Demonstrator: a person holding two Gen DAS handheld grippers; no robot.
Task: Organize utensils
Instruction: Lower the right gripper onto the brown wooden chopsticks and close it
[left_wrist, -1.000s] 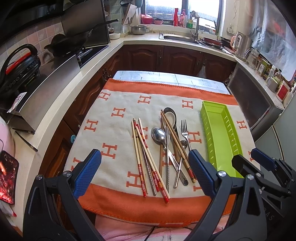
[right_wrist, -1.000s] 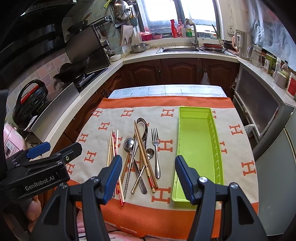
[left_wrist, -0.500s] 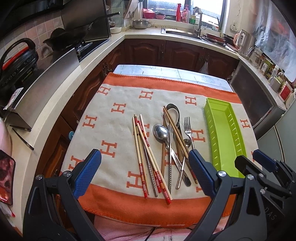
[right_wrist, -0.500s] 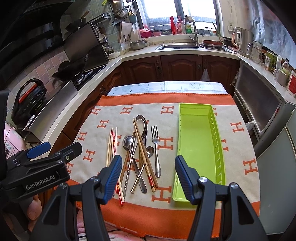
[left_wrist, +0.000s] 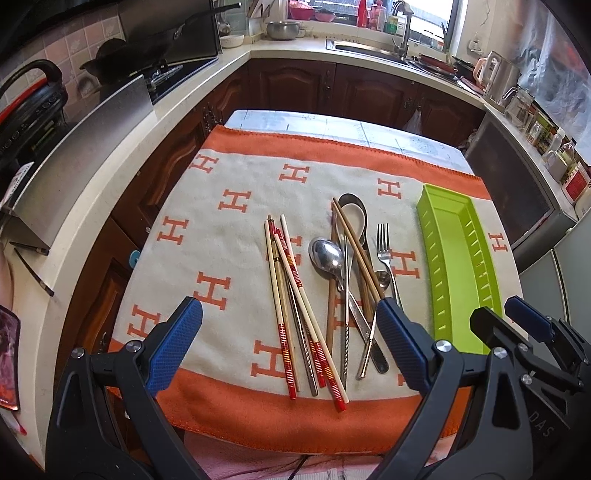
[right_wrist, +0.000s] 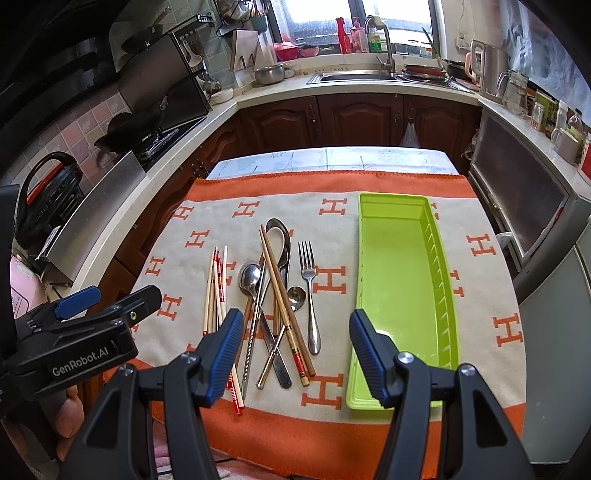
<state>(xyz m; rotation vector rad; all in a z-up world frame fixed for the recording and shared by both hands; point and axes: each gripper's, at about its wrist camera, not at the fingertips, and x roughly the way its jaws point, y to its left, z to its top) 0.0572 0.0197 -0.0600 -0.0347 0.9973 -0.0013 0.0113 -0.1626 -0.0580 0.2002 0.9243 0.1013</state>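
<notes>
A pile of utensils lies on the orange-and-cream cloth: pale chopsticks with red ends (left_wrist: 284, 295) (right_wrist: 218, 291), a metal spoon (left_wrist: 327, 254) (right_wrist: 250, 277), brown chopsticks (left_wrist: 356, 247) (right_wrist: 280, 288), a fork (left_wrist: 386, 251) (right_wrist: 308, 273) and a white ladle-like spoon (left_wrist: 354, 216) (right_wrist: 277, 236). An empty green tray (left_wrist: 458, 258) (right_wrist: 399, 295) lies to their right. My left gripper (left_wrist: 290, 339) is open above the cloth's near edge, over the chopsticks. My right gripper (right_wrist: 295, 350) is open, between the pile and the tray. Both hold nothing.
The cloth (left_wrist: 229, 206) covers a small table amid kitchen counters. A stove with a wok (left_wrist: 122, 66) is at the left, a sink (right_wrist: 354, 75) at the back, an oven-like appliance (right_wrist: 517, 199) at the right. The right gripper shows in the left wrist view (left_wrist: 532, 332).
Both grippers have moved forward and slightly lower toward the table; the utensils and tray look closer. Nothing on the cloth has moved.
</notes>
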